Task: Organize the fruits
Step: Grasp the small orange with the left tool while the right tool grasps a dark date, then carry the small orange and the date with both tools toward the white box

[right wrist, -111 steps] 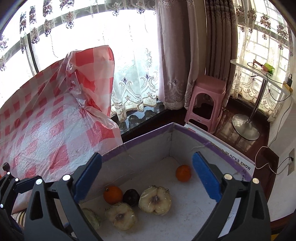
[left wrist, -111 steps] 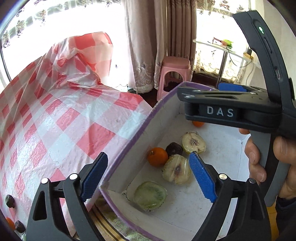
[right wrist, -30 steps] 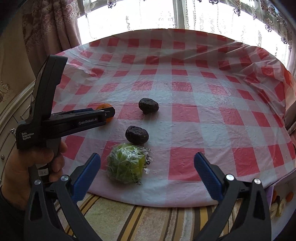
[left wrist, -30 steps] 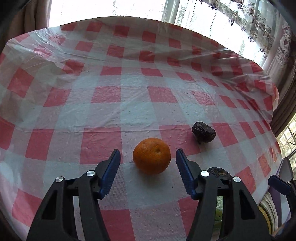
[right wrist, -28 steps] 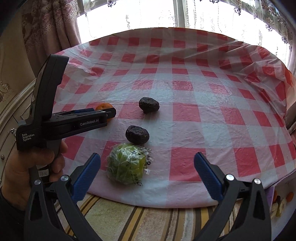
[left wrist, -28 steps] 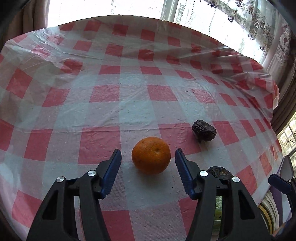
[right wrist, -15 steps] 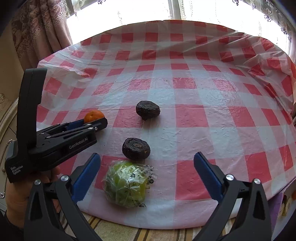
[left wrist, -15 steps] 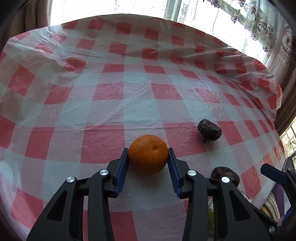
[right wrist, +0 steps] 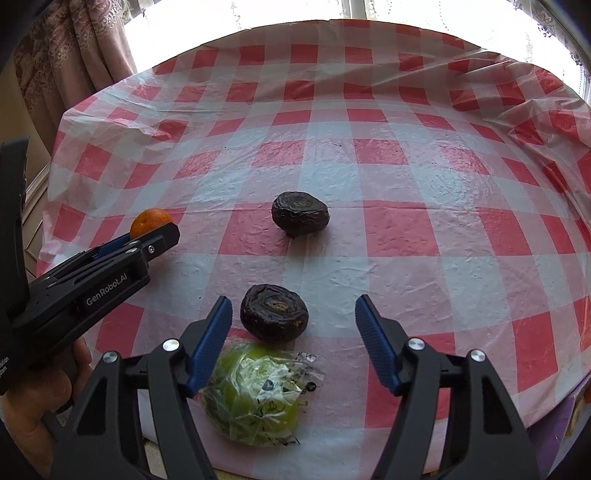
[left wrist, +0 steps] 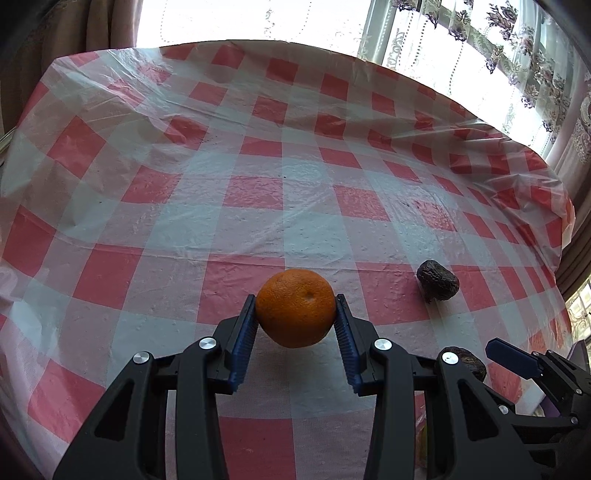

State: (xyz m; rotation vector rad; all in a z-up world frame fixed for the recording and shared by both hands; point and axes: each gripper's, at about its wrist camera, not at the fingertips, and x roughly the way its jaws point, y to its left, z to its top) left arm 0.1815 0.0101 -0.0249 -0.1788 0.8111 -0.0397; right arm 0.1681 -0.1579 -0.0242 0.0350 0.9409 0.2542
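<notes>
Checked tablecloth (left wrist: pixel 295 192): left gripper (left wrist: pixel 295 317) pinching orange (left wrist: pixel 295 308), lift due; right gripper (right wrist: pixel 293 325) jaws closing around near dark fruit (right wrist: pixel 274 317), not yet touching.

A red-checked tablecloth (left wrist: pixel 258 192) lies before bright windows (left wrist: pixel 240 18) with lace curtains (left wrist: pixel 535 66).

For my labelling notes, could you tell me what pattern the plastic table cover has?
The plastic table cover is red-and-white checked, clearest in the right wrist view.
</notes>
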